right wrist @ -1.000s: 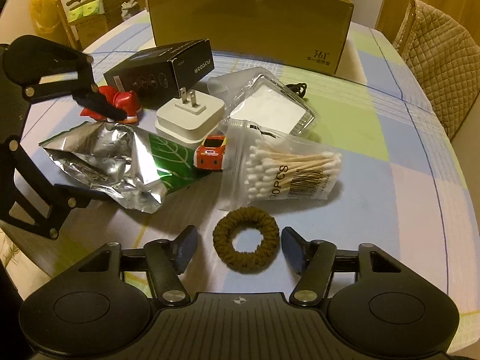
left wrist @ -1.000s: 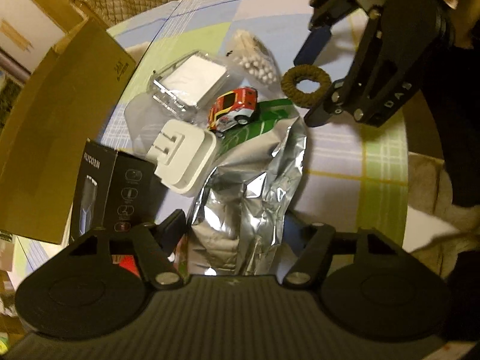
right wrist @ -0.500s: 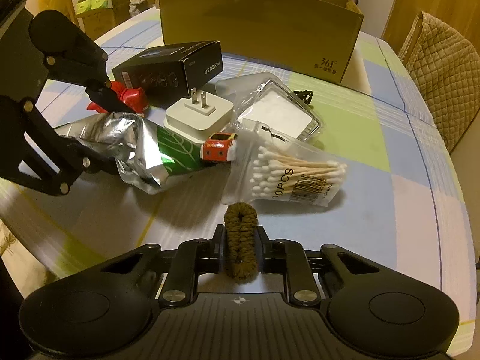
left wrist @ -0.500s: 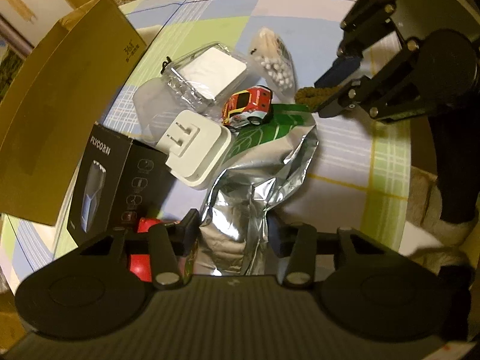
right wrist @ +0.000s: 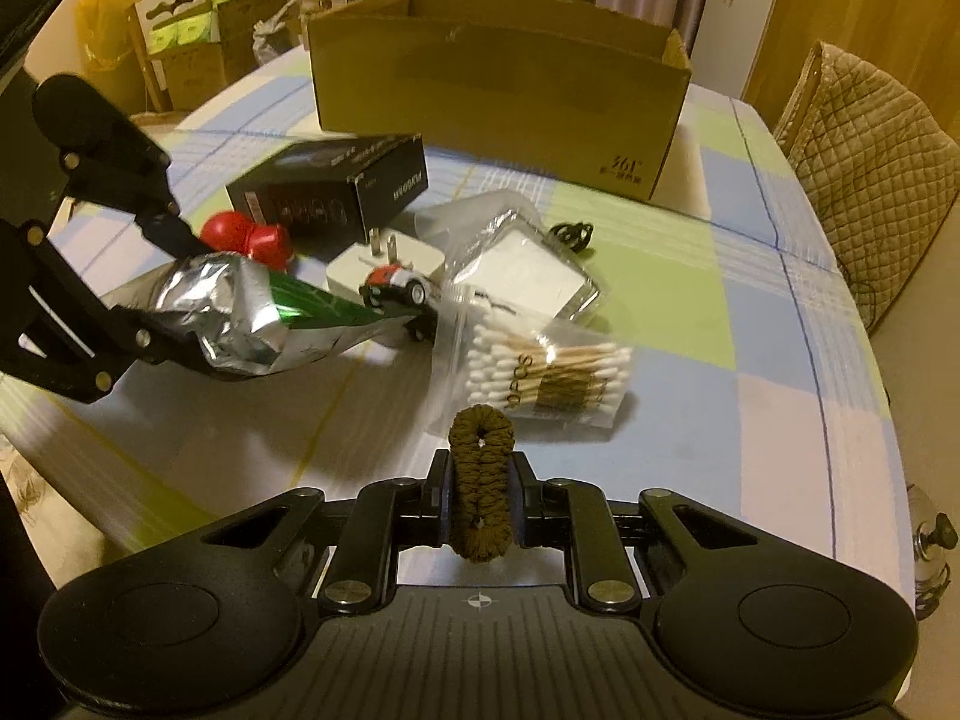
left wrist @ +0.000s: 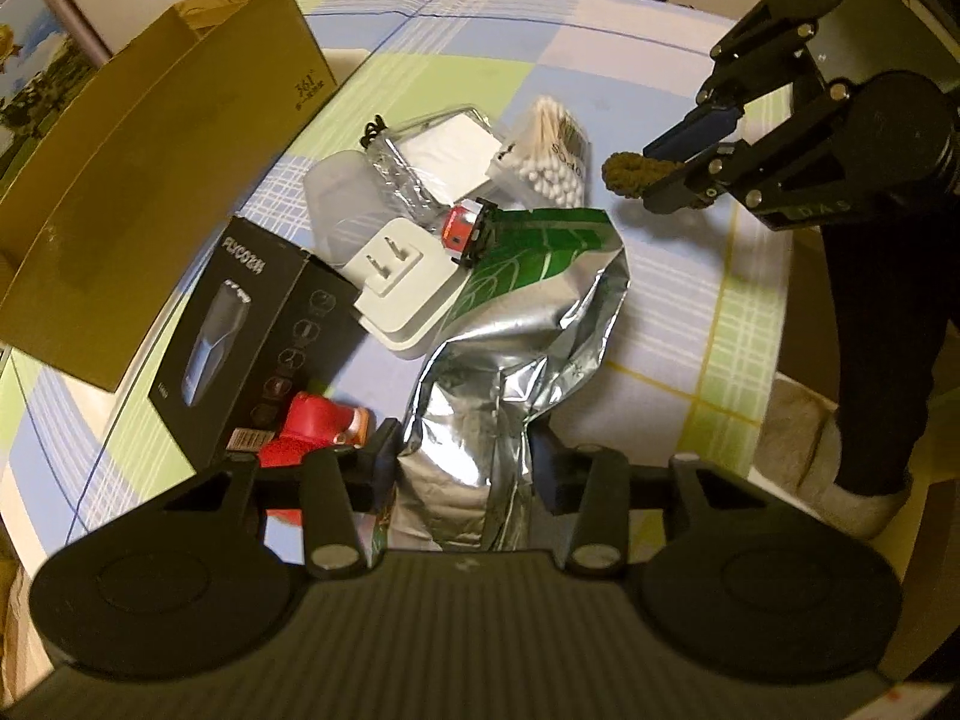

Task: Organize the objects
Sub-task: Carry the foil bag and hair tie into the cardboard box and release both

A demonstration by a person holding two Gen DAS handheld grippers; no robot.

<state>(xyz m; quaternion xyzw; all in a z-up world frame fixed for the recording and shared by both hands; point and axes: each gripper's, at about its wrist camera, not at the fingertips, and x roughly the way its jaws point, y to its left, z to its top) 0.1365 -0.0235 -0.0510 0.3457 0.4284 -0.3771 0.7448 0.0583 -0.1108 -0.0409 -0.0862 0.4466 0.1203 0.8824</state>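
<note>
The brown hair tie (right wrist: 482, 483), a ribbed fabric ring, is squashed flat between the right gripper (right wrist: 480, 504) tongs above the table's (right wrist: 750, 324) near edge. The left gripper (left wrist: 465, 465) tongs clamp a crumpled silver-and-green foil pouch (left wrist: 510, 354). A cardboard box (right wrist: 498, 84) stands open at the far edge, its inside hidden; a clear bag holds cotton swabs (right wrist: 549, 375).

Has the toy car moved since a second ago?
Yes. The toy car has tipped up onto the lifted foil bag, closer against the white plug adapter.
</note>
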